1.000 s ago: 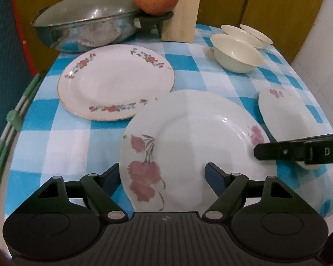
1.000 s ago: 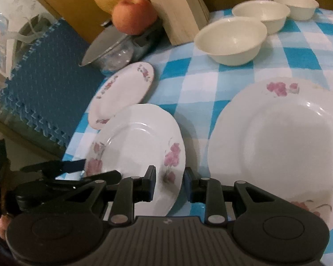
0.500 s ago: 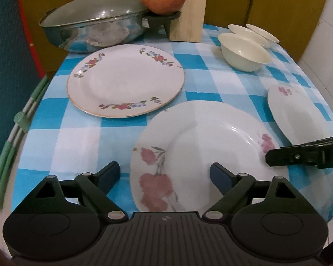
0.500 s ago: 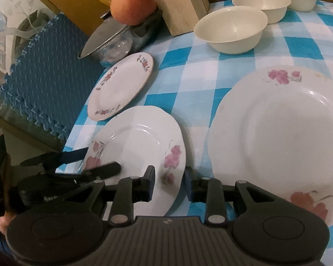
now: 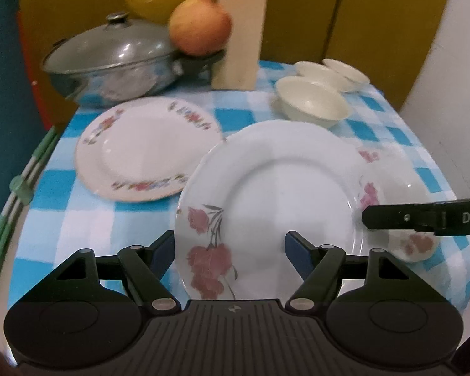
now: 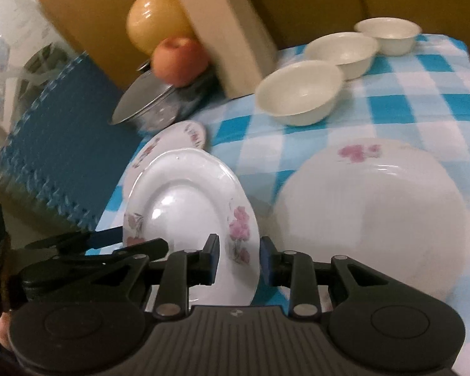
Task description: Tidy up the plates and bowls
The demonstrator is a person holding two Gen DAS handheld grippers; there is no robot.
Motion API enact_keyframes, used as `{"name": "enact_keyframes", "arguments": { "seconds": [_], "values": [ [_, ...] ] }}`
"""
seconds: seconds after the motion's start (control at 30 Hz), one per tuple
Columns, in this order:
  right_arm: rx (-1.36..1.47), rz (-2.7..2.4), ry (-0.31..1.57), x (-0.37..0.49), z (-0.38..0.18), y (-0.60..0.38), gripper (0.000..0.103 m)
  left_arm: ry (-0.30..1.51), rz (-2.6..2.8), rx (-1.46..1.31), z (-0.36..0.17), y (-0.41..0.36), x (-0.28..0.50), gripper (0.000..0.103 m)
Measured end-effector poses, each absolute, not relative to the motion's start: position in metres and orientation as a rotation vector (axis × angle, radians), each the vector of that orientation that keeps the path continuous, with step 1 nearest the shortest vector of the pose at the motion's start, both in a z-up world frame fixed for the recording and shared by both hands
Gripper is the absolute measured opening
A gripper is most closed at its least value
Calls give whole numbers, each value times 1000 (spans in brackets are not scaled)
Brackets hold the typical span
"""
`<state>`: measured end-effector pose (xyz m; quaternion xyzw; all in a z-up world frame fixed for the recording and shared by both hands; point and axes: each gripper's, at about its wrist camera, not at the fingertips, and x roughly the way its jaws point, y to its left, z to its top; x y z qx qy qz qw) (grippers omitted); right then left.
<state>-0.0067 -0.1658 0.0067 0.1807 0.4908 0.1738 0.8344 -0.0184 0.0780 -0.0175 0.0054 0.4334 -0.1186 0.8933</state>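
A white plate with pink roses [image 5: 272,194] is lifted and tilted above the blue checked cloth. My right gripper [image 6: 237,258] is shut on its rim, also seen in the right wrist view [image 6: 188,213]. My left gripper [image 5: 230,247] is open, its fingers either side of the plate's near edge. A second pink-flowered plate [image 6: 369,216] lies flat to the right. A plate with a floral rim [image 5: 147,147] lies at the left. Three cream bowls [image 5: 311,105] stand at the back right.
A lidded steel pan [image 5: 112,62] with an apple [image 5: 199,26] on its handle stands at the back left, beside a wooden block [image 5: 241,28]. A blue foam mat [image 6: 56,144] borders the table's left side. A white wall [image 5: 454,94] is at the right.
The rose plate has risen off the cloth and tilted, held by my right gripper. My left gripper stays open around its near edge.
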Motion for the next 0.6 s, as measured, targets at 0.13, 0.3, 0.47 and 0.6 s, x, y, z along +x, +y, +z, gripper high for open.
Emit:
{"name": "enact_keyframes", "arguments": {
  "seconds": [0.13, 0.3, 0.47, 0.6],
  "values": [
    [407, 315, 1010, -10, 13, -186, 25, 871, -277, 30, -11, 55, -11, 79],
    [422, 254, 983, -13, 19, -212, 25, 887, -316, 41, -15, 25, 1, 80],
    [421, 185, 986, -10, 17, -232, 25, 915, -351, 61, -25, -1, 11, 81],
    [431, 119, 991, -6, 11, -249, 25, 909, -385, 68, -30, -21, 23, 81]
  ]
}}
